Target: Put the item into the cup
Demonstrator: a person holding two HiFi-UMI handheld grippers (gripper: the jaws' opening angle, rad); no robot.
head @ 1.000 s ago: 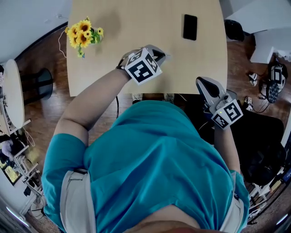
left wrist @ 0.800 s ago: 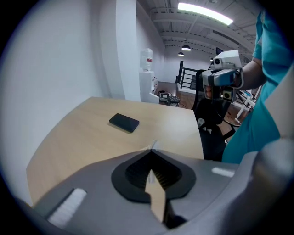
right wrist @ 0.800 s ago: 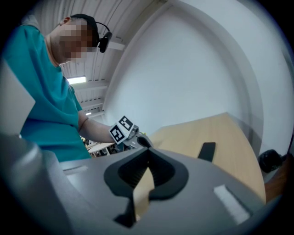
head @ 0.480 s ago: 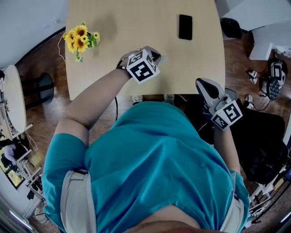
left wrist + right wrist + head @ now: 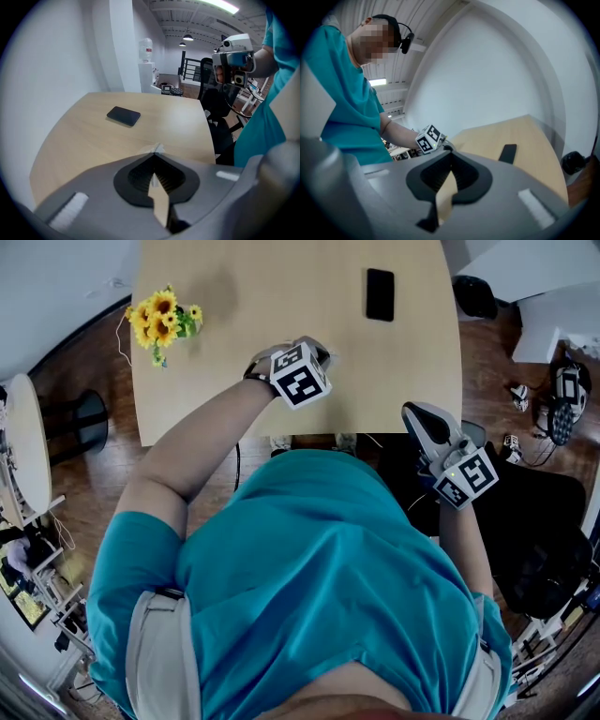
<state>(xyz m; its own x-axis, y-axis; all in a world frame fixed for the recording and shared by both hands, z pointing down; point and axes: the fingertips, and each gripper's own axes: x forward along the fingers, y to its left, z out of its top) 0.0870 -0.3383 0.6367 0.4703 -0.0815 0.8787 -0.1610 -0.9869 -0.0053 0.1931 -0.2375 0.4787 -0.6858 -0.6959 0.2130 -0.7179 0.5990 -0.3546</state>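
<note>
My left gripper (image 5: 322, 352) hovers over the near middle of the light wooden table (image 5: 281, 296), its jaws shut with nothing between them; in the left gripper view its tips (image 5: 157, 149) meet above bare tabletop. My right gripper (image 5: 418, 415) is held off the table's near right corner, also shut and empty, with its jaws closed together in the right gripper view (image 5: 451, 153). A flat black phone (image 5: 380, 294) (image 5: 123, 116) (image 5: 507, 153) lies on the far right part of the table. No cup shows in any view.
A small bunch of yellow sunflowers (image 5: 161, 320) sits at the table's left edge. A black office chair (image 5: 539, 540) stands to the right of the person. Cables and gear (image 5: 562, 404) lie on the wooden floor at the right.
The left gripper has edged a little to the right over the table, toward the phone's side. The right gripper has stayed where it was.
</note>
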